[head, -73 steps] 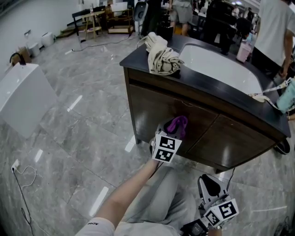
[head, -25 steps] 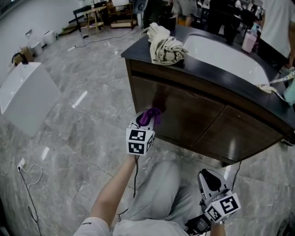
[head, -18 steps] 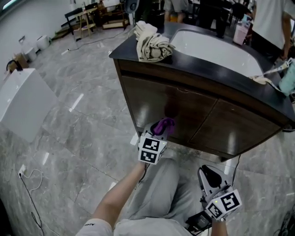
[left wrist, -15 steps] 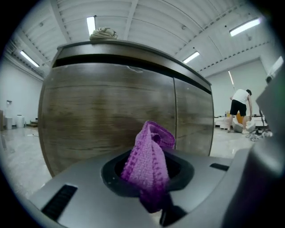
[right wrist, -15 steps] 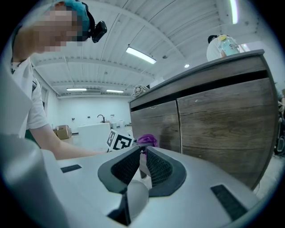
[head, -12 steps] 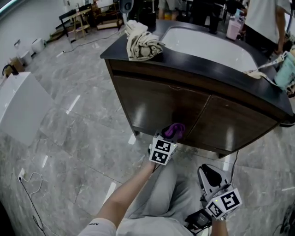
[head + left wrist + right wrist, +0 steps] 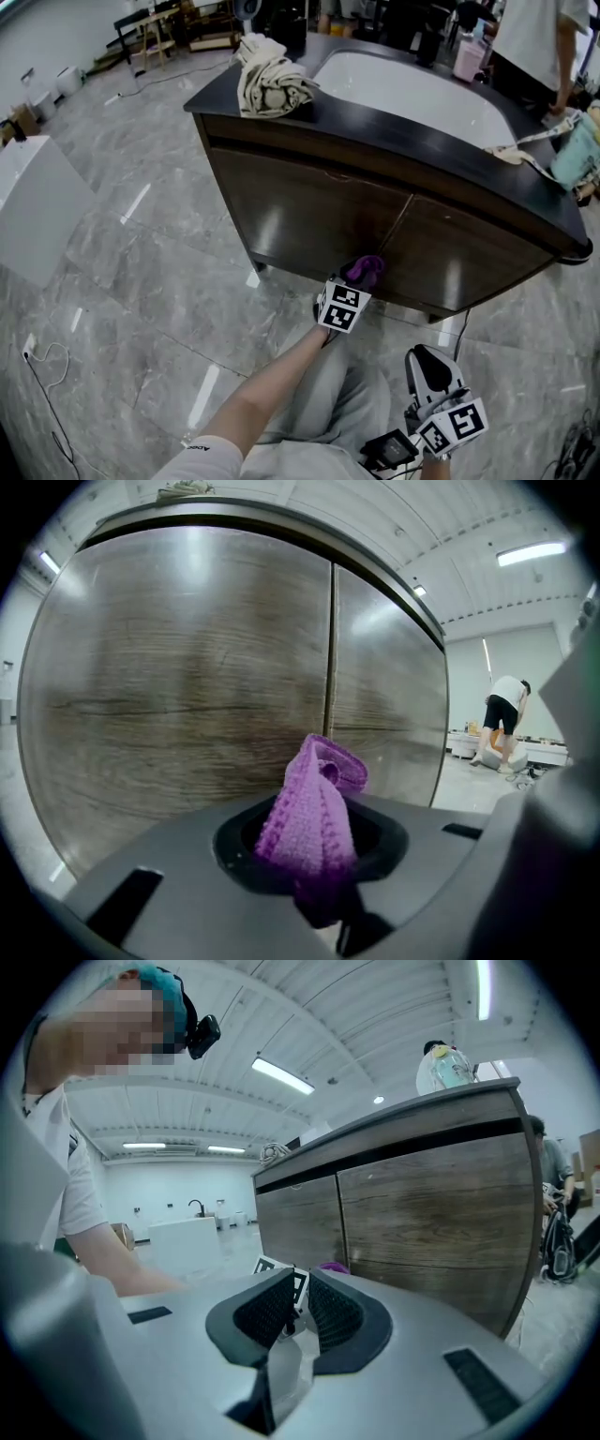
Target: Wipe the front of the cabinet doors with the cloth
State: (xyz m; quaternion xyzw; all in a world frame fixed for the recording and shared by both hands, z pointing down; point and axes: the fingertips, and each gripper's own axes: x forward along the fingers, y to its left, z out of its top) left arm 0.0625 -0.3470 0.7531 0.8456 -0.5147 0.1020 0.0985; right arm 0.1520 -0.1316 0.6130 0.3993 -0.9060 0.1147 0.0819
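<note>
Left gripper (image 7: 352, 284), clamped on the cloth (image 7: 365, 270), has slid right and down the doors (image 7: 300, 216). Right gripper (image 7: 428, 368) stays slightly open, empty

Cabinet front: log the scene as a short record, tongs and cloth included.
left tongs: shut on purple cloth
cloth position: low, near the seam between the cabinet doors; contact with the wood not clear
right tongs: slightly apart, nothing between them, held back from the cabinet
countertop: beige towel at the left corner, white basin in the middle
</note>
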